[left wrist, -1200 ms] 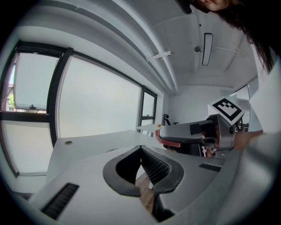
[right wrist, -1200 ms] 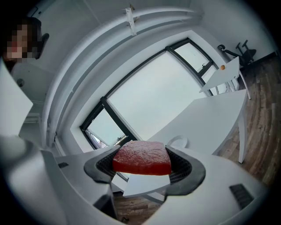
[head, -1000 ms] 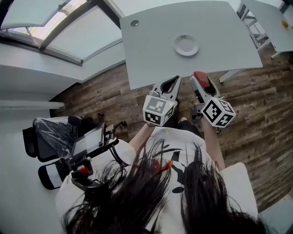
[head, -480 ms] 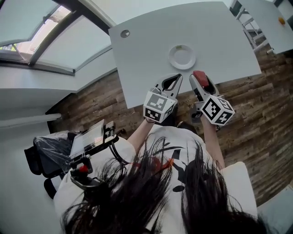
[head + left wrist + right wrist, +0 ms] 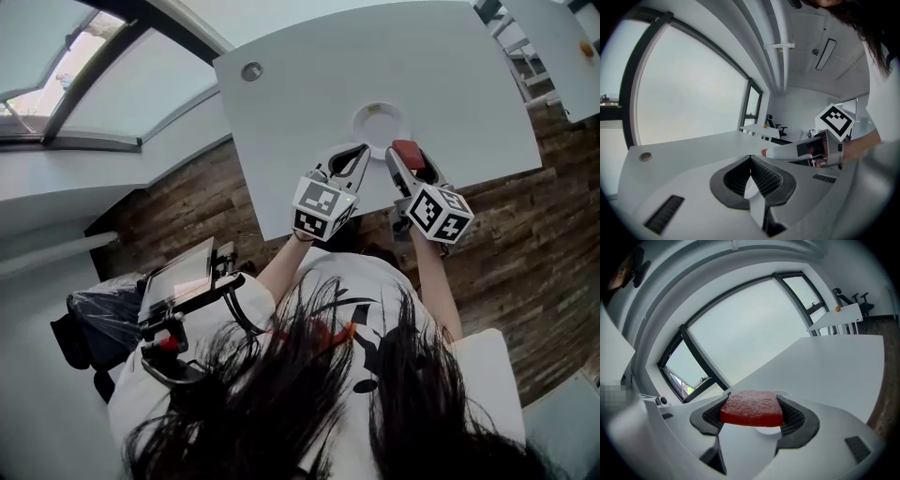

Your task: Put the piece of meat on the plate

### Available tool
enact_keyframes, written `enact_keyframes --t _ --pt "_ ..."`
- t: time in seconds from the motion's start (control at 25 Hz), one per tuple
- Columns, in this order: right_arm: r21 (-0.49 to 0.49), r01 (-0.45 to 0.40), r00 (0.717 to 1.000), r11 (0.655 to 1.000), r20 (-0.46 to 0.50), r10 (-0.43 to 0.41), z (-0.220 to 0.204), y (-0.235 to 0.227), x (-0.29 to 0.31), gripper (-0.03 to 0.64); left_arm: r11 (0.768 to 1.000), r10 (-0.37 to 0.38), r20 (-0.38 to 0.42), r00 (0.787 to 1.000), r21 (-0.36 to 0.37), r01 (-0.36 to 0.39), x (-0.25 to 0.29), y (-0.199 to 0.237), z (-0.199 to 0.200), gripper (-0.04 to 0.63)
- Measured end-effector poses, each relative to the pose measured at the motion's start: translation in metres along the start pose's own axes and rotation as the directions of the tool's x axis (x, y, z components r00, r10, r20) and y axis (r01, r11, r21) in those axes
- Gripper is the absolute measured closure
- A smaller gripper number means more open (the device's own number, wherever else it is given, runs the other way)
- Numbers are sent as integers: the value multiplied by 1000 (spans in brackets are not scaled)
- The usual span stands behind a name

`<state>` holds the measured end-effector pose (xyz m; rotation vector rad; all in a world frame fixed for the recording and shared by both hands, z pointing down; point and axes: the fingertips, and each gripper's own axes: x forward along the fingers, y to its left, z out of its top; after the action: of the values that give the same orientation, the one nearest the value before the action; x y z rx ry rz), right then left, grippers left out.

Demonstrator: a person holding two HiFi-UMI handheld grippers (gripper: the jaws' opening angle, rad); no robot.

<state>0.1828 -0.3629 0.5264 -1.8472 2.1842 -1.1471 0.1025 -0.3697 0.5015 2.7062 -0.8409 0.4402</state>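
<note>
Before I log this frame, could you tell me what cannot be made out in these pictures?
- Meat: its underside is hidden by its own bulk in the right gripper view. In the head view the right gripper covers its sides.
- Orange thing on the far table: too small to identify in both gripper views.
- Round thing at the table corner: too small to identify in the head view.

I see the table [image 5: 309,84] steeply from above in the head view. Both gripper views ride low and close, looking along their own jaws across that same tabletop.
</note>
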Motion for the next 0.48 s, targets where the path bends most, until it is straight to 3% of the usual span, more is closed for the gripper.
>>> enact_keyframes --t 0.08,0.28,0.48 --pt "-36 0 1000 999 -11 -1 -9 -3 -7 308 1000 1 11 1000 10 -1 -8 -14 -4 591" --pt "-165 -27 999 986 -25 23 -53 -1 -97 308 996 16 35 999 84 -19 -70 -117 -25 591" --pt "-256 -10 993 967 -116 -21 -76 -10 -80 308 998 27 49 998 62 -30 -69 -117 -23 591"
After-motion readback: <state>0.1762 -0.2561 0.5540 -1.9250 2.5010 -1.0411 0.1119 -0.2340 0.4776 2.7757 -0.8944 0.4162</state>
